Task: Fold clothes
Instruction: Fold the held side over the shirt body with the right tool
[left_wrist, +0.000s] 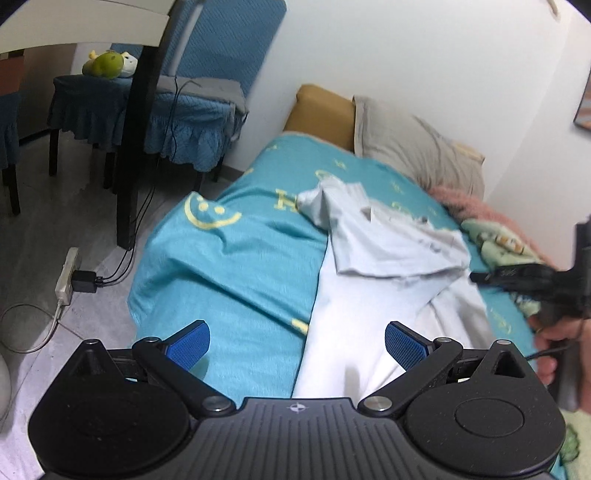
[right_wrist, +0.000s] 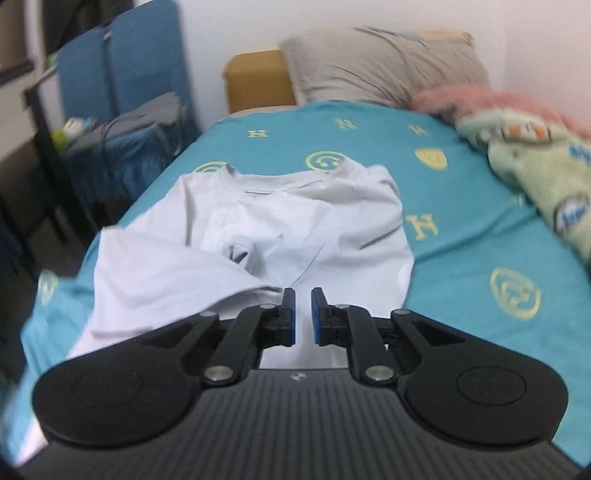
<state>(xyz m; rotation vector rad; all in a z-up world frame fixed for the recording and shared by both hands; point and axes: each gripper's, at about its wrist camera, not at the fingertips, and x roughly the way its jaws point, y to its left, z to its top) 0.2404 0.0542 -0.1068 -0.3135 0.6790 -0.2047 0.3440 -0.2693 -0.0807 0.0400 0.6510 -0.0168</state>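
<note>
Pale T-shirt (right_wrist: 280, 229) spread on the teal bedspread (right_wrist: 461, 266), collar toward the pillow (right_wrist: 380, 66), hem toward both grippers; long axis running straight away from the right gripper (right_wrist: 303, 317) up the bed. One sleeve or side already turned in over the chest, a small bunched fold near the middle, so partly folded at most: could be a fold under way or a loose shirt being straightened, no telling which.

Right gripper directly over the near hem, pads drawn close with a narrow gap between them, nothing visibly pinched. Left gripper (left_wrist: 297, 345) with fingers wide apart, empty, hovering above the shirt's left edge where white cloth meets teal. Seen from the left wrist, the right gripper at the shirt's far side, held in a hand (left_wrist: 554, 343). Each side of the shirt thus nearer its own gripper; the hem nearest the right one.

Soft, slightly rumpled bedspread with yellow smiley and letter prints, likely to drag with the cloth. Green patterned blanket (right_wrist: 535, 177) and pink fluffy throw (right_wrist: 480, 99) along the wall side. Blue-covered chairs (left_wrist: 192, 110), a plush toy (left_wrist: 107, 62) and a power strip (left_wrist: 68, 277) on the floor beside the bed.
</note>
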